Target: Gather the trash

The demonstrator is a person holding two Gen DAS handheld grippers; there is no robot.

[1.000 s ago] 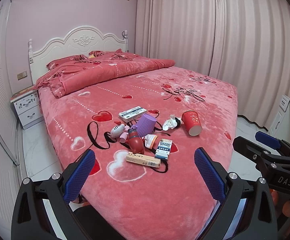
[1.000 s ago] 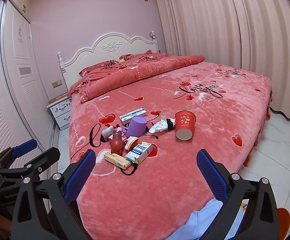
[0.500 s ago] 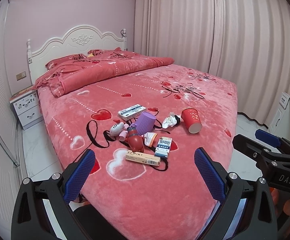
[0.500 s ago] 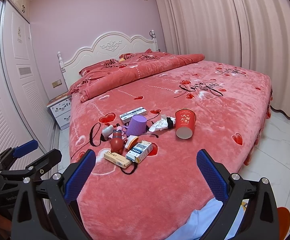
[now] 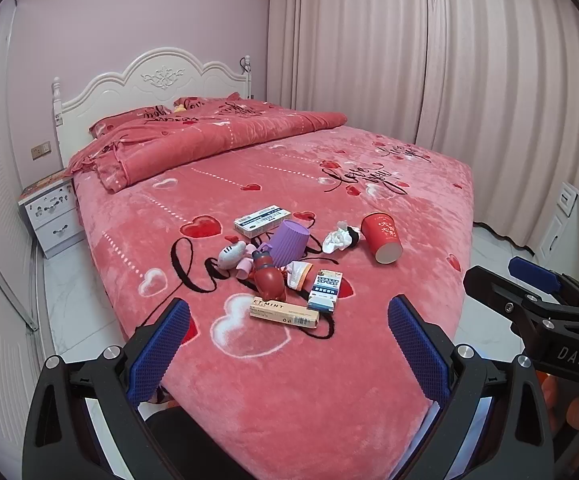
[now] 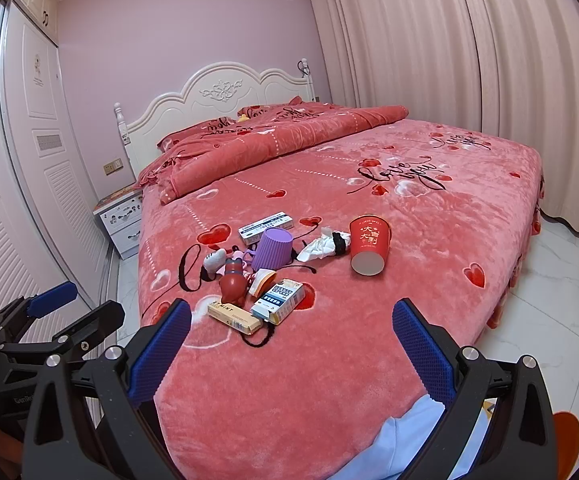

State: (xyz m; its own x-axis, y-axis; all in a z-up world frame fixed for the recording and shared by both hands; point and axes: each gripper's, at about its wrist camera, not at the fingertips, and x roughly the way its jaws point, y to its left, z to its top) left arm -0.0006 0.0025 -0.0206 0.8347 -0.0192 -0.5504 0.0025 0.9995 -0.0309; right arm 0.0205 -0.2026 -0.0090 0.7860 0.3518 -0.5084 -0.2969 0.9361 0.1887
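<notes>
**Litter heaped on the bed, both tools empty**

Broadly, a pink-walled room with pleated curtains (image 5: 429, 64) holds a wide bed (image 5: 369, 360) under a red fleece blanket printed with hearts. A white carved headboard (image 5: 157, 80) stands at the far end, a folded quilt (image 5: 217, 140) lies before it, and a small white nightstand (image 5: 51, 216) sits on the marble floor beside it.

Near the foot of the bed the clutter lies close together. A red paper cup (image 6: 369, 246) lies on its side, apart to the right, its mouth towards the cameras. A ribbed purple cup (image 6: 274, 249) is tipped with its opening away, and just beyond it a flat white-and-blue box (image 6: 267, 227) has its long axis running left to right. A crumpled white tissue (image 6: 318, 247) sits between the two cups. Nearest the foot, a long tan carton (image 5: 284, 313) marked MINT lies crosswise, beside a blue-and-white box (image 5: 326, 291) pointing up the bed. A dark red toy (image 5: 267, 276) and a small plush (image 5: 231, 254) rest at the left.

The left hand-held gripper (image 5: 289, 350) and the right hand-held gripper (image 6: 291, 352) hover short of the pile, blue pads spread wide, grasping nothing.
</notes>
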